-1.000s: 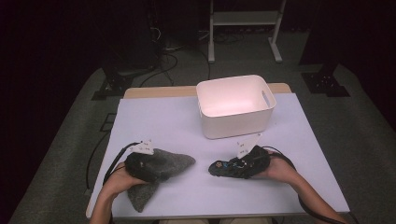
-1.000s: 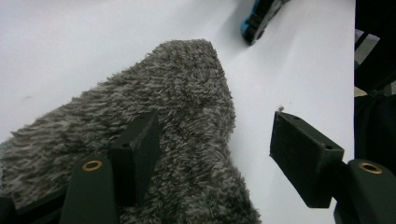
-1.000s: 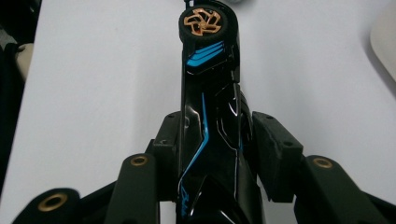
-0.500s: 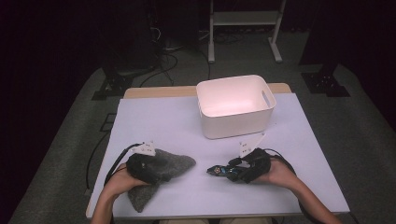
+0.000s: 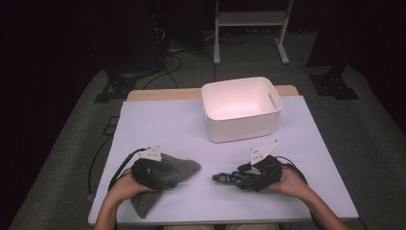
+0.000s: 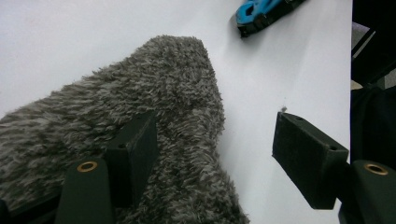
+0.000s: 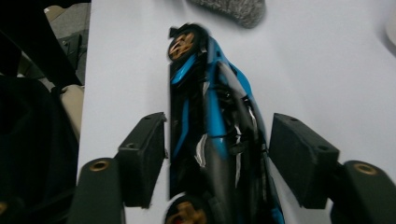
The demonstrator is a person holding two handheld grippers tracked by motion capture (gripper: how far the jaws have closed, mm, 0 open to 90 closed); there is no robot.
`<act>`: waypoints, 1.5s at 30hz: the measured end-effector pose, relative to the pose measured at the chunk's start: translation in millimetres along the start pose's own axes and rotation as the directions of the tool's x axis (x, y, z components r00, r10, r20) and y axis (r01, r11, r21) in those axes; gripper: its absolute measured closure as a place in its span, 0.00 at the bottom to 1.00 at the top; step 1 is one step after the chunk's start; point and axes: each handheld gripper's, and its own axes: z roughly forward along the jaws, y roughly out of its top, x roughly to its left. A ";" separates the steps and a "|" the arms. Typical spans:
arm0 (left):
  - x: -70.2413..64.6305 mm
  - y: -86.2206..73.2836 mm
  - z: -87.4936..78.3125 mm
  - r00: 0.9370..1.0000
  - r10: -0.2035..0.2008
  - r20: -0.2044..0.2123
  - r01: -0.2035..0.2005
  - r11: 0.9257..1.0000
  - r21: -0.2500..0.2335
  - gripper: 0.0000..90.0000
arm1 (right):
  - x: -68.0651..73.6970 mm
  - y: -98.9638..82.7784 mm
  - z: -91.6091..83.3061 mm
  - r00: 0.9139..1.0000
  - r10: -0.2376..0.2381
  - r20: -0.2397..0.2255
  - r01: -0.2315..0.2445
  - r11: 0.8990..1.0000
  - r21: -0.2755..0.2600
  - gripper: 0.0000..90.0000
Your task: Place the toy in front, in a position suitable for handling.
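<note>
A grey fuzzy cloth (image 5: 179, 168) lies at the front left of the white table (image 5: 163, 124). My left gripper (image 5: 160, 175) rests on the cloth, open. In the left gripper view, one pad (image 6: 133, 158) sits on the cloth (image 6: 163, 93) and the other pad (image 6: 308, 158) is over bare table. A blue and black toy car (image 5: 226, 178) lies at the front right. My right gripper (image 5: 242, 178) has just been opening. The car (image 7: 210, 116) lies lengthwise between its jaws, with a thin gap at each pad (image 7: 142, 158).
A white plastic bin (image 5: 242, 130) with handle slots stands at the back centre-right of the table, with nothing in it that I can see. Dark floor, cables and a metal stand lie beyond the far edge. Bare tabletop separates the cloth from the car.
The right gripper's jaws have spread apart around the toy car, and that hand has shifted slightly toward the front edge. The left hand and the cloth have stayed put.
</note>
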 end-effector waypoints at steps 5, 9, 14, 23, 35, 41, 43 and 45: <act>-0.5 -0.4 0.1 1.000 0.002 0.002 -0.002 1.000 0.003 0.34 | 5.7 3.0 7.3 1.000 -0.025 -0.007 0.025 0.999 0.024 0.34; -0.3 -1.0 -0.1 1.000 0.001 0.002 -0.001 1.000 0.001 0.34 | 10.4 0.2 14.8 0.999 -0.030 -0.014 0.031 0.998 0.049 0.30; -0.5 -1.2 0.5 1.000 -0.007 0.003 0.007 1.000 -0.005 0.33 | 18.6 -2.3 19.3 0.998 -0.069 0.015 0.068 0.997 0.038 0.30; -0.5 -1.8 1.4 1.000 -0.012 0.007 0.012 1.000 -0.005 0.30 | 20.4 -8.4 21.3 0.998 -0.040 0.042 0.039 0.999 0.029 0.24; -1.2 -1.9 -0.1 1.000 -0.013 0.006 0.013 1.000 -0.009 0.28 | 21.7 -1.4 40.8 0.992 -0.125 -0.005 0.124 0.984 0.125 0.27; -1.3 -1.9 0.0 1.000 -0.014 0.005 0.014 1.000 -0.008 0.26 | 16.4 5.7 38.9 0.974 -0.220 -0.059 0.228 0.955 0.192 0.28; -1.4 -1.5 0.2 1.000 -0.010 0.007 0.010 1.000 -0.008 0.26 | 15.0 6.3 38.0 0.971 -0.228 -0.069 0.237 0.951 0.200 0.28; -1.7 -1.4 0.4 1.000 -0.010 0.008 0.010 1.000 -0.007 0.26 | 12.6 6.8 36.7 0.968 -0.236 -0.083 0.248 0.946 0.208 0.28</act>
